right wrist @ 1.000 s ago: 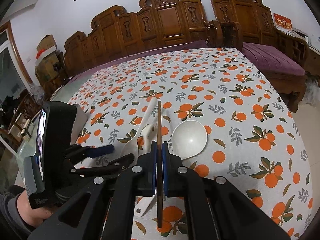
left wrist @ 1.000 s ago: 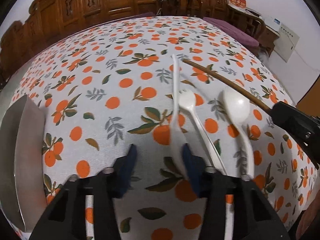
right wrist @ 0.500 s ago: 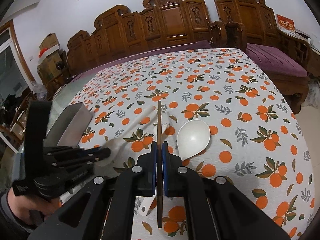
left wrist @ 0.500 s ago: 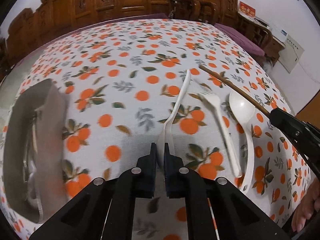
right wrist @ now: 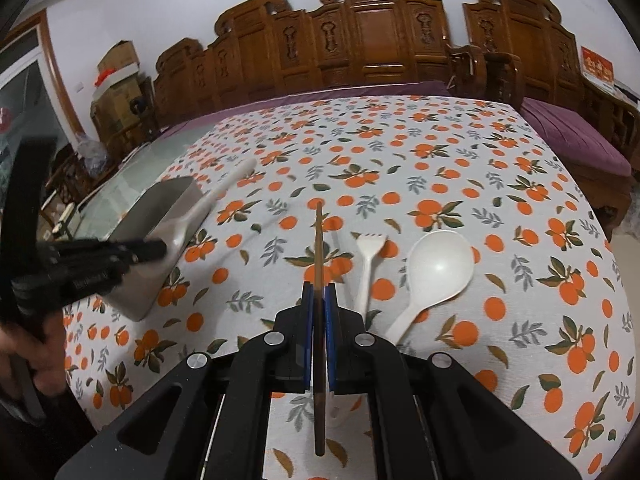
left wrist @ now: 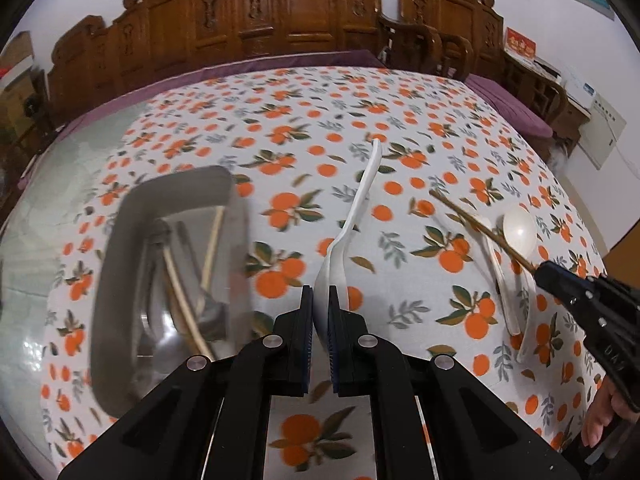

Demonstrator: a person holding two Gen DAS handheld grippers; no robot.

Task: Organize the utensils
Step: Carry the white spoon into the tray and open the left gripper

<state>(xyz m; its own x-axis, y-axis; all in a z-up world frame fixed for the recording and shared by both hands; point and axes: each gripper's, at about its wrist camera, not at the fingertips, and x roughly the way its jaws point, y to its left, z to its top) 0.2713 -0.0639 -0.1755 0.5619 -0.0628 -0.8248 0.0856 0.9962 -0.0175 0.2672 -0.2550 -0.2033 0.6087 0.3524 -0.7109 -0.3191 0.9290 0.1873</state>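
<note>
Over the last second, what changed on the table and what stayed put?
The left hand-held gripper closed on the white spoon, lifted it off the cloth and carried it left toward the metal tray. The tray, barely in the left view before, now fills that side.

Unchanged: the right hand-held gripper stays shut on the brown chopstick; the white fork and the large white spoon lie where they were.

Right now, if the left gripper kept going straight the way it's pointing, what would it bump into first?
Probably just the tablecloth. The left gripper, shut on a white spoon, aims at bare cloth; the spoon's handle would likely touch first. The metal tray sits off to the side, though depth is hard to judge.
</note>
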